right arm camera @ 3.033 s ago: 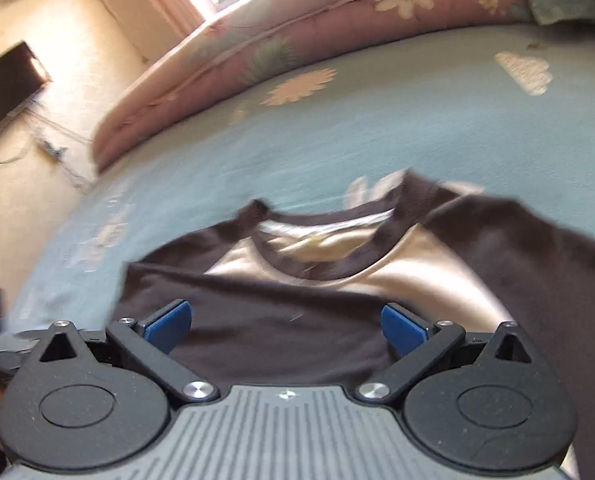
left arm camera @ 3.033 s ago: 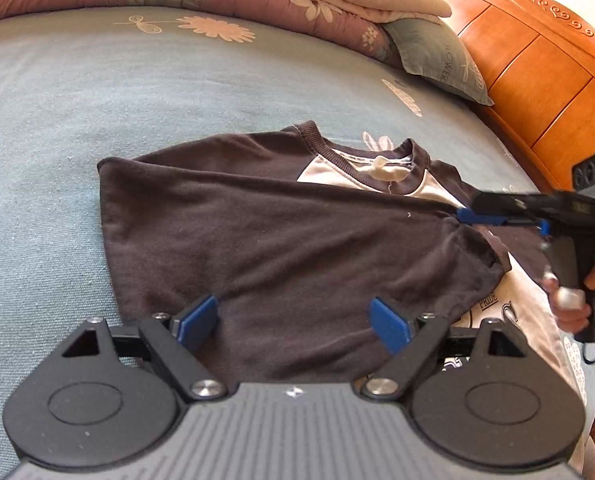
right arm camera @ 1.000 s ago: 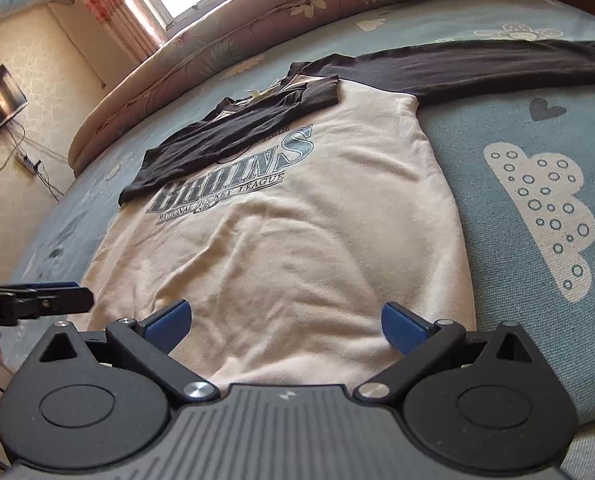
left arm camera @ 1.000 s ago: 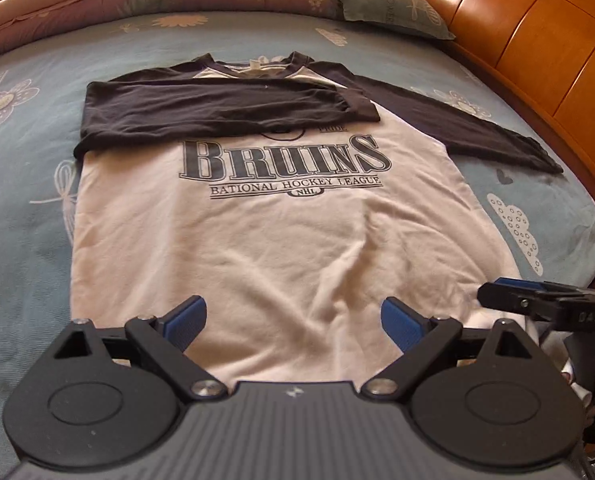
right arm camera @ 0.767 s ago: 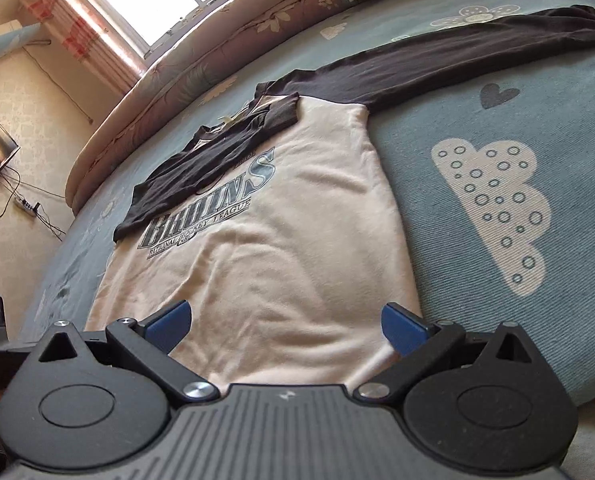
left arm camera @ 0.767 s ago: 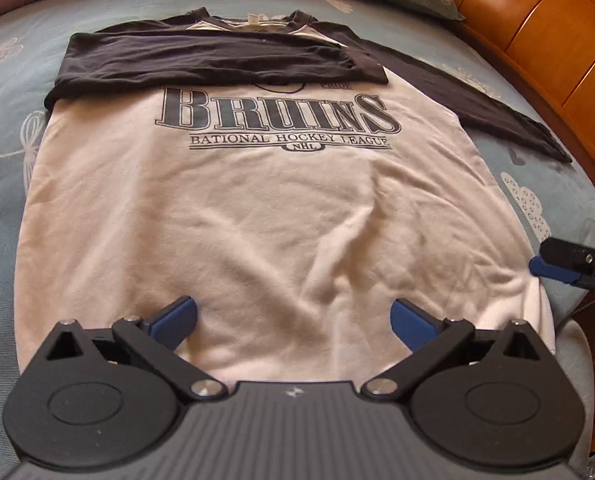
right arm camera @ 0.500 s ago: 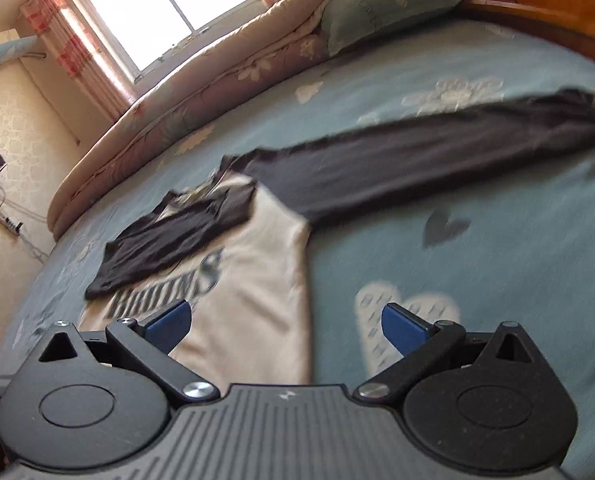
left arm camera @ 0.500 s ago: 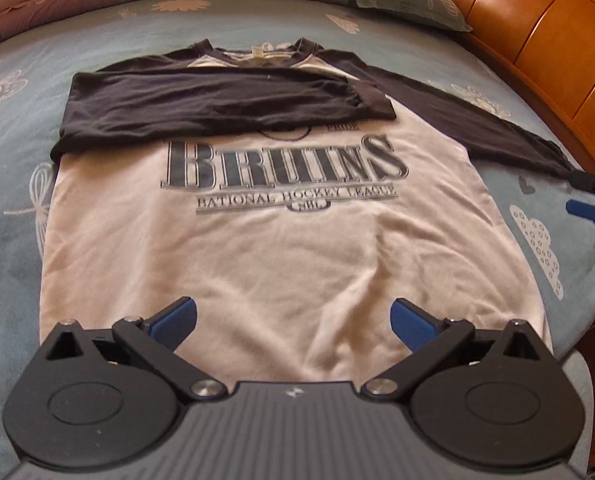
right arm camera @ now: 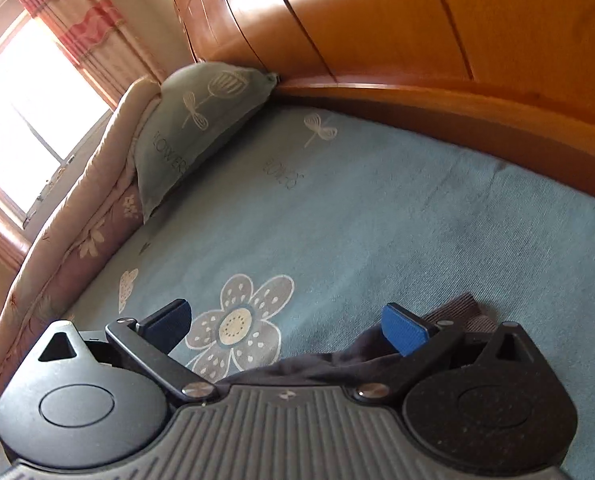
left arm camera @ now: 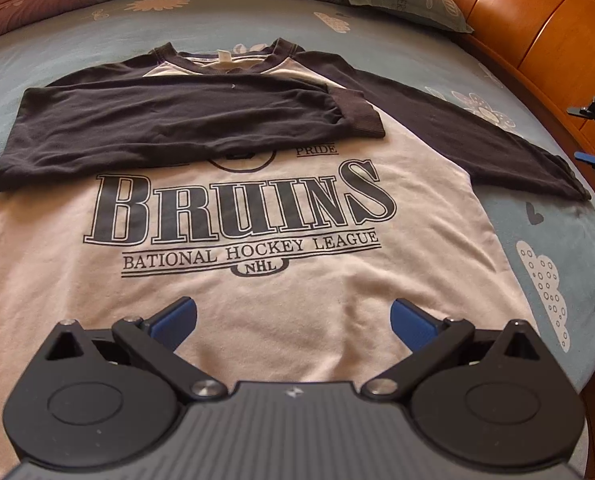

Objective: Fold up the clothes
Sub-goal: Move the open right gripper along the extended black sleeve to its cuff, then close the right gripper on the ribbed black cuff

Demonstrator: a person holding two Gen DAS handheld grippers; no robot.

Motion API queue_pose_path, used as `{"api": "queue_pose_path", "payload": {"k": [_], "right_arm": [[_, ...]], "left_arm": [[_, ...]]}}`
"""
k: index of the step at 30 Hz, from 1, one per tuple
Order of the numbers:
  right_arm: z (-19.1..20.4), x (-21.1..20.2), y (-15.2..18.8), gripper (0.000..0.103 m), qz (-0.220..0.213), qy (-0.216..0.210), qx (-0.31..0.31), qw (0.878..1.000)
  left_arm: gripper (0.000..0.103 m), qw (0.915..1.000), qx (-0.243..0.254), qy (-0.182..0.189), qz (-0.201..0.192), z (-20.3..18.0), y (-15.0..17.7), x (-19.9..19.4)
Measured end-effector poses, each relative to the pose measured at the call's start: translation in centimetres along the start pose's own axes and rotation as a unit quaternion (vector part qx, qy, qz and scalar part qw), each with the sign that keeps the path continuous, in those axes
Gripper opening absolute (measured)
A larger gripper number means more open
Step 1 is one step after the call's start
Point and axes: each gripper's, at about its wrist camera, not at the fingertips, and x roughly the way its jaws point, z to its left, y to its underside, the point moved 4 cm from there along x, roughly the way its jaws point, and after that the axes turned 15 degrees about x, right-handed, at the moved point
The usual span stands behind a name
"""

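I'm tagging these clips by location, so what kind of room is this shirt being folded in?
Most likely a bedroom at home. The shirt lies on a bed with a blue flowered sheet, a pillow and a rolled quilt sit along its edge, and a wooden headboard stands behind.

Matt cotton-like sweatshirt (left arm camera: 257, 292), glossy wood headboard (right arm camera: 377, 20), soft cloth sheet (right arm camera: 377, 220).

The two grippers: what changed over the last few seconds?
The right gripper swung away from the shirt's hem to the outstretched sleeve's cuff, open. The left gripper pulled back from the folded sleeve toward the hem, open. The shirt stayed flat, nothing grasped.
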Motion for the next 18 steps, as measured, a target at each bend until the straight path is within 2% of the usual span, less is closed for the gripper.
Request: {"api": "queue_pose_path", "payload": {"k": [2, 4, 8, 11, 14, 18], "right_arm": [[-0.5, 2.0, 0.7, 0.103, 0.036, 0.017, -0.003, 0.999], [-1.3, 3.6, 1.2, 0.103, 0.045, 0.047, -0.005, 0.998], [-1.9, 4.8, 0.5, 0.103, -0.005, 0.028, -0.025, 0.999], [-1.6, 5.3, -0.1, 0.103, -0.020, 0.032, -0.023, 0.999], [-0.2, 3.7, 0.2, 0.103, -0.042, 0.039, -0.029, 0.998], [2.4, 1.1, 3.0, 0.103, -0.009, -0.013, -0.064, 0.998]], "left_arm": [[0.102, 1.0000, -0.003, -0.002, 0.004, 0.1, -0.1, 0.5], [0.102, 0.9999, -0.006, -0.005, 0.007, 0.2, -0.1, 0.9], [0.102, 0.9999, -0.001, -0.011, 0.009, 0.1, -0.2, 1.2], [0.102, 0.9999, 0.000, -0.011, 0.009, 0.1, -0.2, 1.0], [0.102, 0.9999, -0.003, -0.012, 0.007, 0.3, -0.1, 0.7], [0.102, 0.9998, -0.002, -0.015, 0.009, 0.3, 0.0, 0.6]]}}
